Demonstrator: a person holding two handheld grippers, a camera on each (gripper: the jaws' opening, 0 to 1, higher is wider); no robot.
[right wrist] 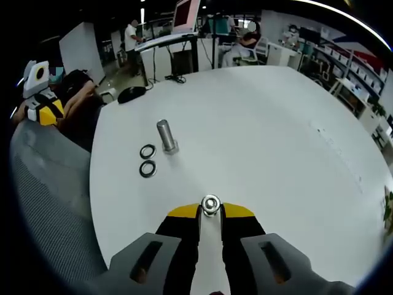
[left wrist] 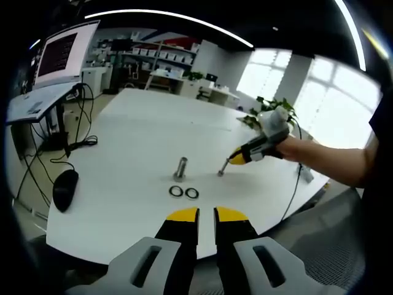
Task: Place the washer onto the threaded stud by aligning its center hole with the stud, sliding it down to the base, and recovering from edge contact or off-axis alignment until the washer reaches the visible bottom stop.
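Note:
A metal threaded stud [left wrist: 180,167] [right wrist: 166,136] stands upright near the middle of the white table [left wrist: 141,135] [right wrist: 276,141]. Two dark ring washers [left wrist: 177,191] [left wrist: 192,193] lie flat side by side just in front of it, also seen as washers [right wrist: 147,151] [right wrist: 147,168]. My right gripper [left wrist: 236,157] [right wrist: 210,212] is shut on a short metal bolt [left wrist: 222,169] [right wrist: 210,204] whose end touches the table right of the stud. My left gripper [left wrist: 207,215] hovers at the near table edge, jaws close together with nothing between; it shows far left as the left gripper [right wrist: 43,110].
A black mouse [left wrist: 64,187] [right wrist: 131,93] lies near the table's left edge. A side desk with a monitor [left wrist: 61,52] and hanging cables [left wrist: 73,144] stands beyond it. A plant [left wrist: 270,107] sits at the far right. A person sits at a far desk [right wrist: 245,43].

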